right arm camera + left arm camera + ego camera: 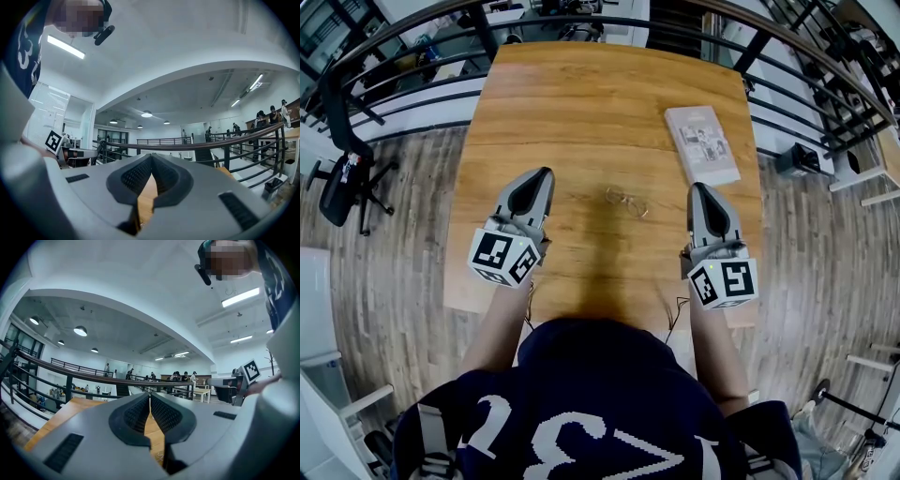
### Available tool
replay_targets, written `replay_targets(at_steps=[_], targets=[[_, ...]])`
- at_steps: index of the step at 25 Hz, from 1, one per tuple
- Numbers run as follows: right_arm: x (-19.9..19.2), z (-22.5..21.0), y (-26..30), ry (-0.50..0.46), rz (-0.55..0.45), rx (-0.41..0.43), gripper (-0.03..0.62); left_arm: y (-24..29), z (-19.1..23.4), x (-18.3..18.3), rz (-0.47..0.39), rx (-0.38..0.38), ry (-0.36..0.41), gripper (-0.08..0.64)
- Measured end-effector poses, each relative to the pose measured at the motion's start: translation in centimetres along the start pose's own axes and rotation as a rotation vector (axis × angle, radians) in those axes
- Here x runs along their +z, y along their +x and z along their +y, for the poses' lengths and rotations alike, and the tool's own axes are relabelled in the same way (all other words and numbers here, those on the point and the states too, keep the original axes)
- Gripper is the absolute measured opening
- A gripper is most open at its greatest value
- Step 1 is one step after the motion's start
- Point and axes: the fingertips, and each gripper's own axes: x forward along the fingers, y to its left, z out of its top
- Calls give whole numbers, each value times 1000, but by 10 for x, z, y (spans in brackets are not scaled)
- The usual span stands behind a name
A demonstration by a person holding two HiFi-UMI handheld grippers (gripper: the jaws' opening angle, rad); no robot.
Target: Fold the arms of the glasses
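The person wears a dark blue shirt (581,394) with big white marks on it and short sleeves. In front of the shirt, on its left side, is the left gripper (546,172). It is grey and smooth, wide at the back and pointy at the tip. The right gripper (697,187), in front of the shirt on its right side, looks the same. Each one has a white cube (502,256) at the end nearest the shirt, with black square patterns and a tiny green light. The jaws are lined with black pads (136,413) covered in little bumps. A thin dark cord (676,314) hangs between the shirt and each cube.
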Motion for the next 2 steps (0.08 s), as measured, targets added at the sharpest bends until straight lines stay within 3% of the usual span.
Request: replay_targets(at_steps=[2], targets=[[-1,0,0,2,2,-3,26,0,0,0,0,-1,1,21]])
